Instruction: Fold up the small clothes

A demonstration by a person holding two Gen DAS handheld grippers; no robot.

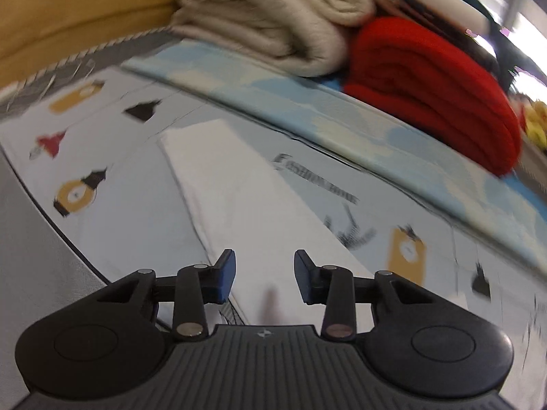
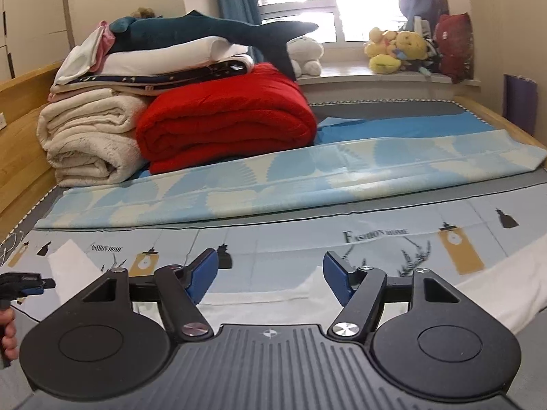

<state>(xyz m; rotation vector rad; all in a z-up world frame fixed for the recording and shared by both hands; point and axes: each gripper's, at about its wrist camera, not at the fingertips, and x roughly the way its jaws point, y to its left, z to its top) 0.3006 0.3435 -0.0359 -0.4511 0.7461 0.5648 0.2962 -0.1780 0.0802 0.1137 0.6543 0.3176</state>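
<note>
Two pairs of blue-padded fingers (image 1: pixel 265 275) (image 2: pixel 270 280), parted and empty, above flat white cloth (image 1: pixel 246 198).

The near part of the pale printed bedsheet (image 2: pixel 290 239) lies flat and bare except for a thin white folded cloth (image 1: pixel 246 198) spread low on it, so a gripper can pass freely above it. Beyond, a long light-blue and cream patterned folded blanket (image 2: pixel 273 188) forms a low ridge across the bed. At the back left, a thick red folded quilt (image 2: pixel 225 119) and a rolled cream fleece blanket (image 2: pixel 85 136) stand high, touching each other, with more bedding and a dark teal plush shark (image 2: pixel 205 30) stacked on top; they block that corner. The light wooden bed frame (image 2: pixel 20 102) closes the left side. To the right of the quilt, the blue sheet (image 2: pixel 393 126) lies open toward the windowsill.
</note>
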